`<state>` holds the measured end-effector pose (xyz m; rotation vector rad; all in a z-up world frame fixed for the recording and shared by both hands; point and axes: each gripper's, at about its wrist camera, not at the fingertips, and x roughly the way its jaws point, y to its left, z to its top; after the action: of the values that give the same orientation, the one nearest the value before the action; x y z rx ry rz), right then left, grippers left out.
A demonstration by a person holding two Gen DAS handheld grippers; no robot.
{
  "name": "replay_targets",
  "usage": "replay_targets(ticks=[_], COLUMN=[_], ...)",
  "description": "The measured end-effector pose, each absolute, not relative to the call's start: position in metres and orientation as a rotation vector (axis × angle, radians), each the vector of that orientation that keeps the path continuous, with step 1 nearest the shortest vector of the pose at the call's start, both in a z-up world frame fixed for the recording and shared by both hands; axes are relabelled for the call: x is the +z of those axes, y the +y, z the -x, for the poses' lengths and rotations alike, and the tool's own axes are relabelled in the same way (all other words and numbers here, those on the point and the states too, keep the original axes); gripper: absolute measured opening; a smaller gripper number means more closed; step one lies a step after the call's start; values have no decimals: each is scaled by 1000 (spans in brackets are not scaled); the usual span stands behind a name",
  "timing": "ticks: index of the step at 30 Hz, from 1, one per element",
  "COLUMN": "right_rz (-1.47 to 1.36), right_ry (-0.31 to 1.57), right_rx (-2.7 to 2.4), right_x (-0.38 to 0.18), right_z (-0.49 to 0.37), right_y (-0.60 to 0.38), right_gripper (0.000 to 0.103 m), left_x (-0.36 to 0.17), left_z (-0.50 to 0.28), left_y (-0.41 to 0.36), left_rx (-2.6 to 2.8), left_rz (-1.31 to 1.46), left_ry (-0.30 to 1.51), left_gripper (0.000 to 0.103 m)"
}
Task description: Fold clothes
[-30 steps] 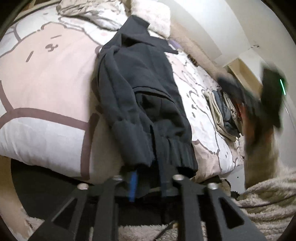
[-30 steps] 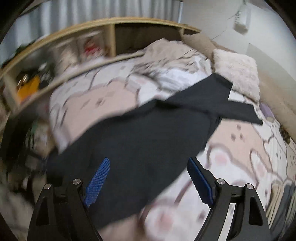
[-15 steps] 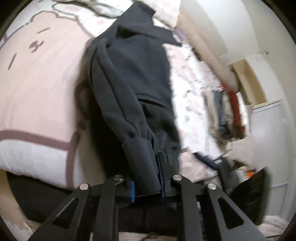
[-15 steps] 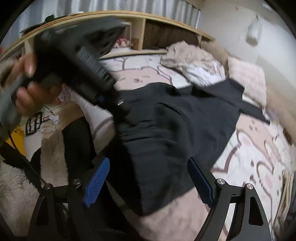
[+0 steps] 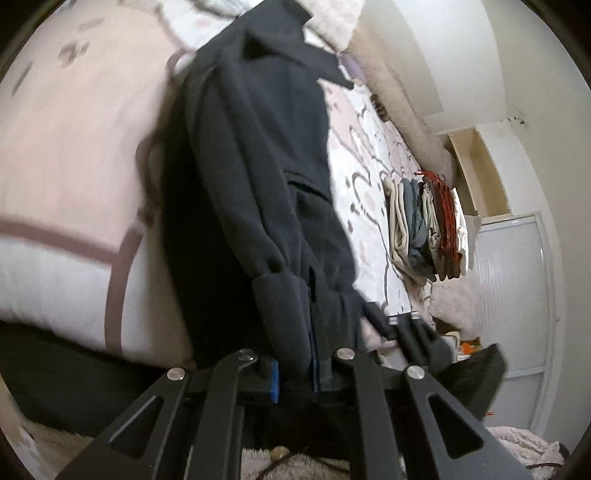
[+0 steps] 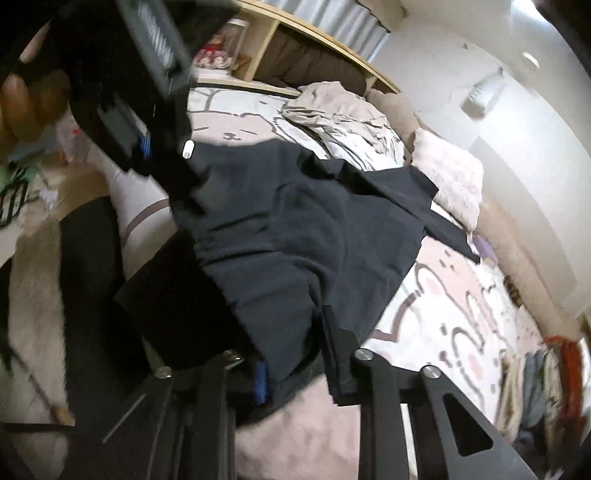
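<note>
- The left hand-held gripper (image 5: 295, 373) has its jaws drawn nearly together on the hem of the dark garment (image 5: 258, 177); a thick fold of the cloth sits between the blue pads (image 5: 274, 382). From the right wrist view the same gripper (image 6: 147, 147) shows at upper left, blurred, with a bare hand (image 6: 22, 99) around its handle.
- The dark garment (image 6: 295, 236) lies along the bed (image 5: 66, 155), its lower edge pulled off the mattress side toward both grippers, its collar end far up near a fluffy pale pillow (image 6: 448, 181).
- The bed cover is pink and white with bear drawings; a crumpled beige cloth (image 6: 336, 110) sits at the head end, below a wooden shelf (image 6: 317, 35).
- The right hand-held gripper (image 6: 299, 365) is also clamped on the garment's hem, the cloth bunched between its narrowly spaced fingers.
- Further right, a stack of folded clothes (image 5: 424, 232) rests on the bed's far edge, well apart from the dark garment.
</note>
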<state>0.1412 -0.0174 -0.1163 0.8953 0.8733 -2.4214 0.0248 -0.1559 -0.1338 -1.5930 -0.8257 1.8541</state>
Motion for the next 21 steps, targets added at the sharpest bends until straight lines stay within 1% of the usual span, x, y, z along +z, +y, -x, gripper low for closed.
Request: replay_targets(ticks=[1, 5, 12, 13, 14, 15, 17, 18, 21], right_rz=[-899, -961, -1101, -1100, -1090, -1090, -1139, -1165, -1218], right_ry=[902, 948, 952, 949, 940, 909, 800, 735, 468], right_rx=[-2414, -2342, -2156, -2132, -2120, -2100, -2041, -2014, -1971], right_x=[-112, -107, -146, -148, -147, -144, -134, -128, -96], right_z=[-143, -151, -153, -154, -154, -155, -152, -149, -133], right_y=[-15, -8, -13, -15, -16, -15, -8, -3, 27], right_gripper=[16, 16, 17, 20, 27, 32, 54, 56, 57], left_x=[-135, -139, -176, -179, -181, -181, -176, -171, -148], left_z=[-29, -47, -61, -62, -62, -62, -61, -61, -61], left_y=[-156, -152, -156, -158, -160, -162, -166, -168, -180], left_rx=[1843, 1809, 1845, 1858, 1864, 1857, 1854, 1860, 1925], left_rz=[1596, 1599, 1692, 1699, 1702, 1700, 1696, 1694, 1697], left_ry=[-830, -820, -770, -757, -754, -758, -738, -726, -620], left_gripper=[12, 12, 12, 12, 12, 14, 20, 22, 24])
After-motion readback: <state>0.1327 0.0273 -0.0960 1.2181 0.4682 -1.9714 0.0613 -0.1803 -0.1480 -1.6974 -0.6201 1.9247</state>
